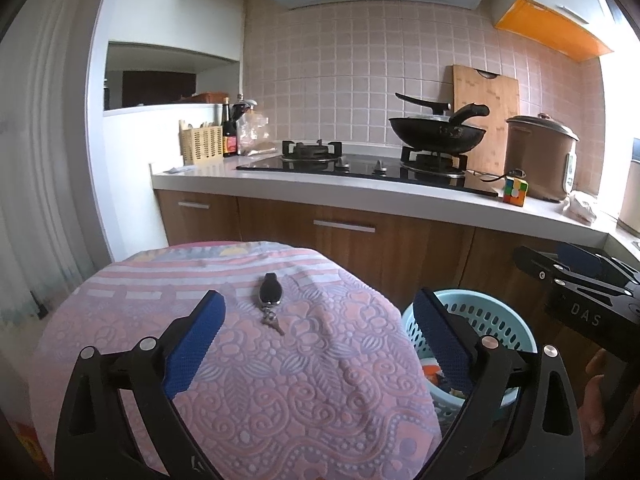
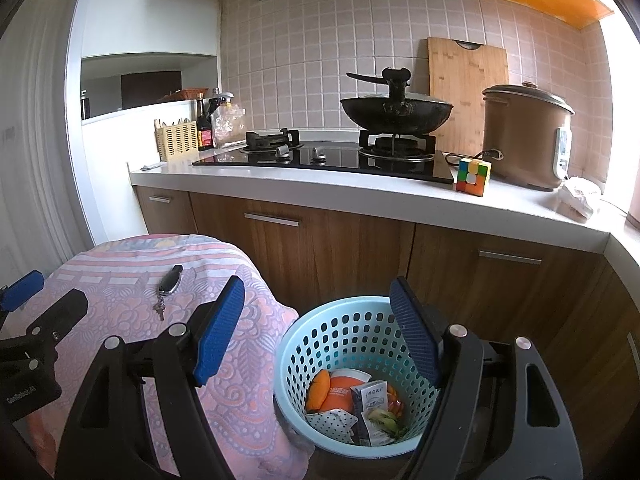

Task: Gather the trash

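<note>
Pink square tiles cover the kitchen wall behind a white tabletop (image 2: 360, 188) with a black glass gas hob, a dark wok (image 2: 396, 114) on the right burner, a bamboo cutting board (image 2: 468, 92) leaning on the wall and a brown rice cooker (image 2: 524, 136) beside it. A multicoloured puzzle cube (image 2: 473, 177) stands at the tabletop's front edge, near the cooker. Below run wood-grain cabinet doors with metal handles.

Both claws point forward and slightly downward. The left claw (image 1: 320, 340) hangs over a rounded surface draped in a pink and lilac patterned cloth (image 1: 248, 380), its blue ribbed pads spread wide with nothing between them; its right pad shows in front of the basket's rim. The right claw (image 2: 316, 336) is also wide and empty, its pads straddling the near rim of a pale blue perforated plastic basket (image 2: 344, 332) that stands on the floor just beside the cloth-covered surface. In the left wrist view, part of a hand (image 1: 596, 392) shows at the right edge, beside the other tool's black body, which is printed with the letters "DAS".

Inside the basket lies the trash (image 2: 356, 404): an orange round piece with white characters too small to read, a small grey-and-white carton with unreadable print, a white dotted wrapper and some green and red scraps.

On the cloth rests a black key fob with a small metal key (image 1: 270, 300) attached, well apart from the basket.
</note>
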The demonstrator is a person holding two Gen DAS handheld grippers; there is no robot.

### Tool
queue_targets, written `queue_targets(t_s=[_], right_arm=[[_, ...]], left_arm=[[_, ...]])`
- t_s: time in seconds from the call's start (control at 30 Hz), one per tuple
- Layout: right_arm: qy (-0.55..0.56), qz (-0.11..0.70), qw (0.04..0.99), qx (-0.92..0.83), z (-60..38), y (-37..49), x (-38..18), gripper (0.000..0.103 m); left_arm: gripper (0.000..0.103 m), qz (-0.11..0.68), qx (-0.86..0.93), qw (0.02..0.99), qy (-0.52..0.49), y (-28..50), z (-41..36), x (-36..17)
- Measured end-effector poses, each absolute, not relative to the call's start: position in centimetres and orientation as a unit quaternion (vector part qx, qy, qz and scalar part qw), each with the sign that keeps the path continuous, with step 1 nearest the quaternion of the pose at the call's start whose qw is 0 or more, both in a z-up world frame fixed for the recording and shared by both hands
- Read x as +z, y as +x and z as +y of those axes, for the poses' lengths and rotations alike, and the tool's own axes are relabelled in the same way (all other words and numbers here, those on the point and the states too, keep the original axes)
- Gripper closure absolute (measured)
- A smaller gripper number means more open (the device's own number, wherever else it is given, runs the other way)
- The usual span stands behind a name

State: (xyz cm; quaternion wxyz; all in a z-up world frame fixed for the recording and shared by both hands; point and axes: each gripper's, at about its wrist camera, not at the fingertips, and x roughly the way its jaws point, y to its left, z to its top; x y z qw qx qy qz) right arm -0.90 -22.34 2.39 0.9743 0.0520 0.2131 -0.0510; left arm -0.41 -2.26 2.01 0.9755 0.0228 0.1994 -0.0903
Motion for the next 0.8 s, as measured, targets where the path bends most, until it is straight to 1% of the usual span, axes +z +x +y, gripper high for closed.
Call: queue_targets(t_s=[0.8], right_arm=[[0.074, 0.196, 0.977, -0.036, -22.6, -3.2, 3.8, 0.030]], left_arm=[[0.010, 0.183, -0.072, 0.980, 0.031, -1.4, -3.3, 3.8]])
